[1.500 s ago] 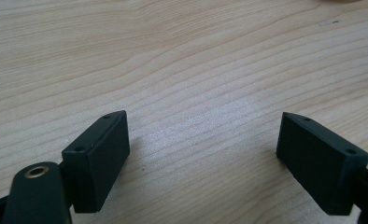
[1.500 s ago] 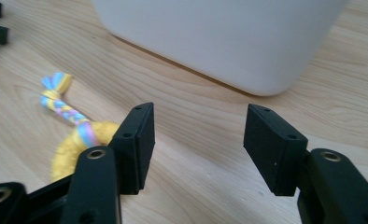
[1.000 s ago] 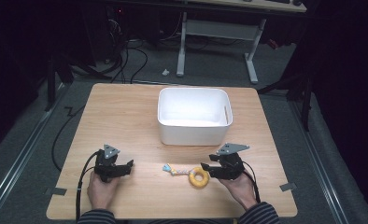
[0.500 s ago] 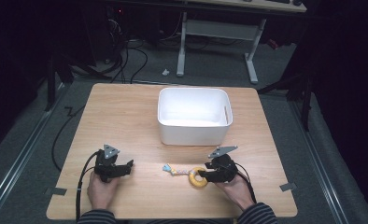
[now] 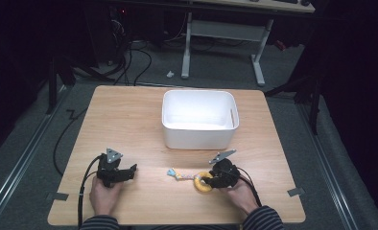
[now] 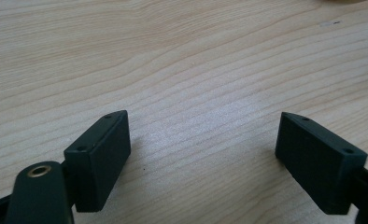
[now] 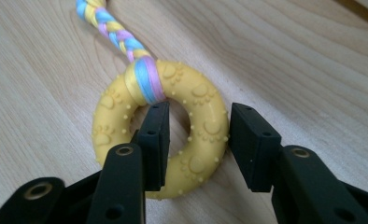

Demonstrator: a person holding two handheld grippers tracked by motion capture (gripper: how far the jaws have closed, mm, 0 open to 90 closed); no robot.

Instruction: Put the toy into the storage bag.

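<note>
A yellow rubber ring [image 5: 201,186] [image 7: 112,122] with paw prints lies flat on the wooden table near its front edge. A braided pastel rope [image 5: 174,174] [image 7: 111,31] is tied to it and trails left. My right gripper [image 5: 208,180] [image 7: 198,135] is down over the ring's right side, with one jaw inside the hole and the other at the outer rim. Its jaws have just been closing; a sliver of gap remains at the inner jaw, so it counts as open. My left gripper [image 5: 129,168] [image 6: 203,140] rests open on bare wood at the front left, holding nothing.
A white rectangular bin [image 5: 199,93] stands on the table [image 5: 129,120] behind the ring, at the middle back. Desk legs and cables lie on the floor beyond the far edge. A black cable trails from each gripper toward the person.
My right gripper has slid left and sunk onto the ring, and its jaws have narrowed around the ring's side. The left gripper and the bin have not moved.
</note>
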